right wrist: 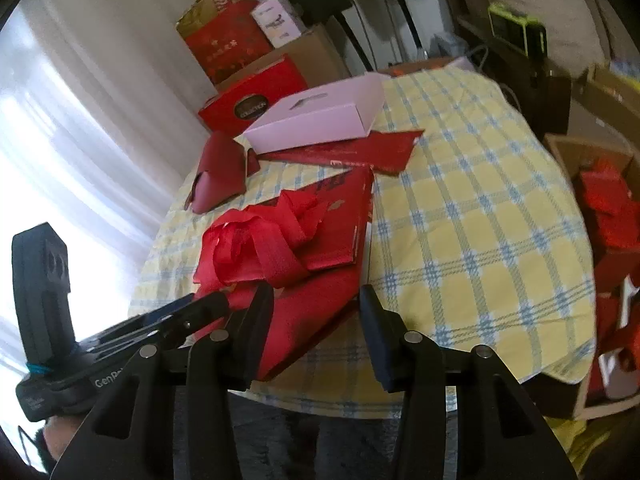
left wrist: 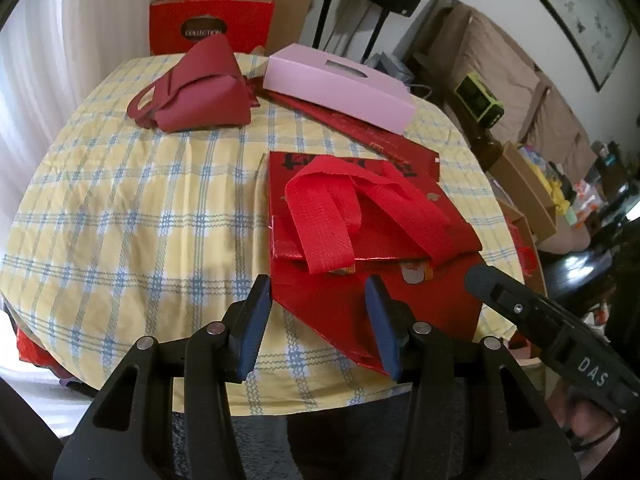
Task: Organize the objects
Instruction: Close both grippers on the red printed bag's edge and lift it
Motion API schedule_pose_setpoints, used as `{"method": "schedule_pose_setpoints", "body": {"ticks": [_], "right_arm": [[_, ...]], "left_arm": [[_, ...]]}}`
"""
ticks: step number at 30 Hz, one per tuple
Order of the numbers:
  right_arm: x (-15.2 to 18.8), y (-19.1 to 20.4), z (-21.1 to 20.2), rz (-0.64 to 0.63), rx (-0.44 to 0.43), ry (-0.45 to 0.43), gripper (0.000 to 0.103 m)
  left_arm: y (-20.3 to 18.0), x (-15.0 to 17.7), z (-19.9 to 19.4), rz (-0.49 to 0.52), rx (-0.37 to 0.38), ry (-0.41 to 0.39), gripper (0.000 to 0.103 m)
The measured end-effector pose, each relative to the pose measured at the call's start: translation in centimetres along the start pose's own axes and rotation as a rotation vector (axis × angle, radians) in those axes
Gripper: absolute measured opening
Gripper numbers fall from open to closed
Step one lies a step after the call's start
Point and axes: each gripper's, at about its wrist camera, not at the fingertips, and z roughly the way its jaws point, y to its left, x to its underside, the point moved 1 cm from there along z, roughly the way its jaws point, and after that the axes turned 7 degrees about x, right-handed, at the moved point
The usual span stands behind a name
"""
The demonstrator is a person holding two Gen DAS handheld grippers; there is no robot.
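A glossy red gift bag [left wrist: 372, 304] [right wrist: 320, 308] lies folded flat near the front of the table, its red ribbon handles [left wrist: 332, 208] [right wrist: 264, 240] heaped on top. My left gripper [left wrist: 318, 320] is open over the bag's near left corner, blue pads [left wrist: 252, 328] either side of it. My right gripper [right wrist: 318, 320] is open too, straddling the bag's near right edge. Farther back are a crumpled maroon bag [left wrist: 200, 92] [right wrist: 220, 176], a pink box [left wrist: 340, 84] [right wrist: 320, 120] and, under the box, a flat red bag [left wrist: 360, 128] [right wrist: 360, 152].
The round table wears a yellow and blue checked cloth [left wrist: 140, 200] [right wrist: 480, 220]. Behind it stand a red "Collection" box [left wrist: 212, 24] [right wrist: 252, 100] and cardboard cartons. An open carton of red items [right wrist: 608, 208] sits low on the right. Curtains hang on the left.
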Motion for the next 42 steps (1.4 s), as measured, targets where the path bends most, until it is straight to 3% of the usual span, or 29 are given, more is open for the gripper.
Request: {"method": "schedule_pose_setpoints", "body": {"ticks": [17, 35, 42], "right_arm": [[0.0, 2.9, -2.5, -0.149, 0.125, -0.111, 0.045], [0.1, 2.2, -2.9, -0.130, 0.111, -0.115, 0.044], [-0.1, 2.4, -3.5, -0.157, 0.125, -0.138, 0.035]], "left_arm": [[-1.2, -0.2, -1.5, 0.042, -0.008, -0.047, 0.045], [-2.0, -0.2, -1.9, 0.074, -0.025, -0.058, 0.045], [-2.3, -0.2, -2.2, 0.088, -0.037, -0.074, 0.043]]}}
